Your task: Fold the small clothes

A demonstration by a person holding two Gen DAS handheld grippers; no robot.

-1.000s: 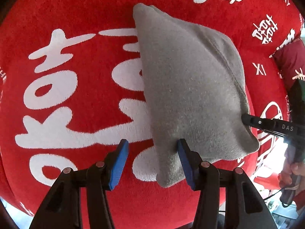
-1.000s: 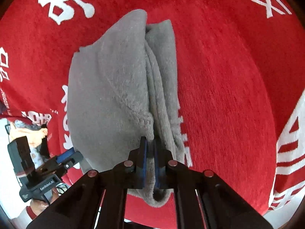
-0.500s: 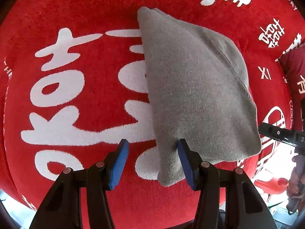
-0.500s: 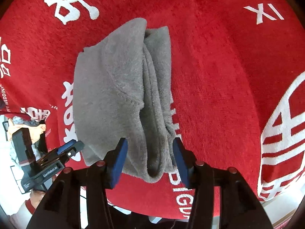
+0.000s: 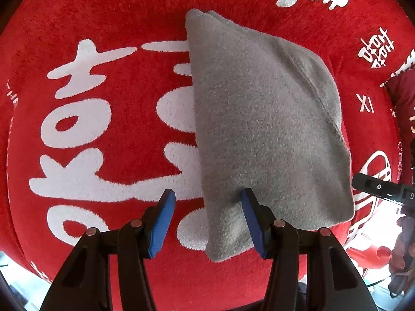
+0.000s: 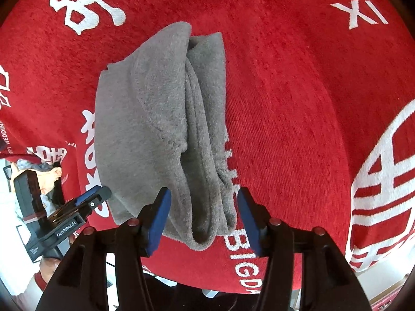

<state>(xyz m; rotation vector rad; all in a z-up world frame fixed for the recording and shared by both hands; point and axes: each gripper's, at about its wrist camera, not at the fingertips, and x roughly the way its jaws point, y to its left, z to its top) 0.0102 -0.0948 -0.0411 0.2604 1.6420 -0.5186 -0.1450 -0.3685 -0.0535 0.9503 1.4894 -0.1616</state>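
The grey garment [image 5: 264, 129] lies folded into a compact stack on the red cloth with white lettering [image 5: 103, 129]. At the garment's near left corner, the left claw [image 5: 207, 217] stands half open, one pad over the fabric, pinching nothing. At its near right end, the right claw [image 6: 202, 220] is opening, the layered fold between its pads but not pressed. The fold looks finished; what seems left is drawing both claws clear.

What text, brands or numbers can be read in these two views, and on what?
"XI": red cloth.
"BIGDA", cut off: the cloth's near edge.
"GenRobot.AI": left gripper.
Large white characters: woven into the cloth, stylized.
Small lettering at the cloth's borders: too small to read.
Grey garment: no text.
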